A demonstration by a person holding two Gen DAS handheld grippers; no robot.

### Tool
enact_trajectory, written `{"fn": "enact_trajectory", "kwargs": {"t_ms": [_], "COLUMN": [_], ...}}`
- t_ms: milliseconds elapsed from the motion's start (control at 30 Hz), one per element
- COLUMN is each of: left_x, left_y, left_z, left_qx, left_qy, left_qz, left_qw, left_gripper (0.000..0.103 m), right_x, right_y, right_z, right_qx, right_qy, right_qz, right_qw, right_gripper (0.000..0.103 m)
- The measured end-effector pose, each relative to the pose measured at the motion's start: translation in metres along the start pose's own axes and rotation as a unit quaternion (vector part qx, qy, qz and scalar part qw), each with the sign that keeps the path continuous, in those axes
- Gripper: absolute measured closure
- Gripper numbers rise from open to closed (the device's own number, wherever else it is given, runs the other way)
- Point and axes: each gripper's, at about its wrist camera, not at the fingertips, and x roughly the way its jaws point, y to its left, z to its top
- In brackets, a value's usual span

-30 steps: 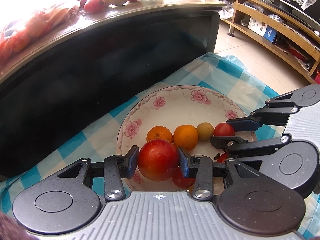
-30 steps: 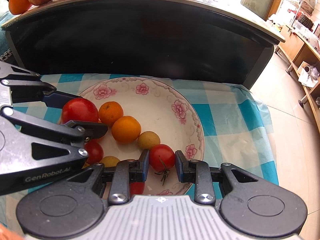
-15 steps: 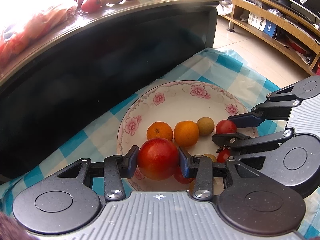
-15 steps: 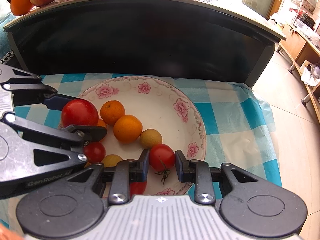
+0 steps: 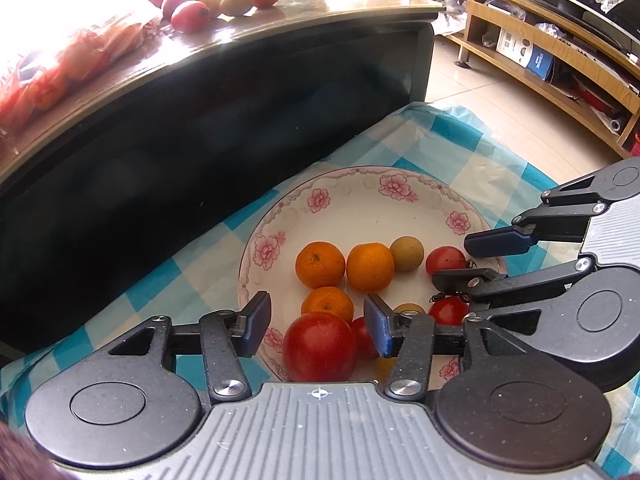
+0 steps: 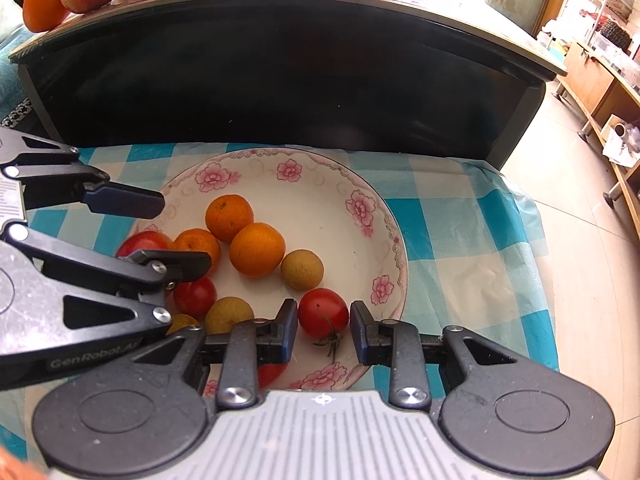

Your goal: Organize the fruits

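Glossy ceramic plate (image 6: pixel 362 184); smooth plastic-looking checked cloth (image 6: pixel 472 232); matt speckled black tongs (image 5: pixel 316 322).

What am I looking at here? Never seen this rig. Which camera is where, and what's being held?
There is no robot. A person holds a two-fingered gripper in each hand, and each gripper has a wide-angle camera looking forward along its jaws. One picture comes from the left gripper, the other from the right gripper, and each camera also shows the other gripper at the side.

Below them is a flowered plate on a blue checked cloth. The plate holds oranges, tomatoes and small yellowish fruits. More fruit sits on the dark table behind.

The right jaws are shut on a small tomato. The left jaws are opening around a big red fruit, and the pads are clear of it.
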Motion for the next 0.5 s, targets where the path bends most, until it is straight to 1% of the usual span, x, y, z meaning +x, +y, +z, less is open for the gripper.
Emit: {"fn": "enact_trajectory", "kwargs": {"t_ms": [167, 300, 367, 500], "left_x": [-0.012, -0.023, -0.029, -0.039], "left_y": [0.0, -0.003, -0.004, -0.005], "left_z": [-0.002, -0.005, -0.006, -0.01], "left_qx": [0.002, 0.009, 0.012, 0.012], "left_qy": [-0.01, -0.024, -0.031, -0.039], "left_qz": [0.005, 0.019, 0.029, 0.038], "left_qw": [0.9999, 0.9995, 0.999, 0.9984], "left_gripper": [0.039, 0.035, 0.034, 0.032], "right_x": [-0.006, -0.013, -0.016, -0.027], "right_y": [-0.001, -0.001, -0.001, 0.004], "right_z": [-0.002, -0.004, -0.005, -0.008], "right_qx": [0.003, 0.009, 0.013, 0.012], "right_qy": [-0.003, -0.008, -0.011, -0.019], "right_qz": [-0.005, -0.01, -0.011, -0.011], "right_qw": [1.0, 1.0, 1.0, 1.0], "right_gripper": [0.068, 0.063, 0.062, 0.06]}}
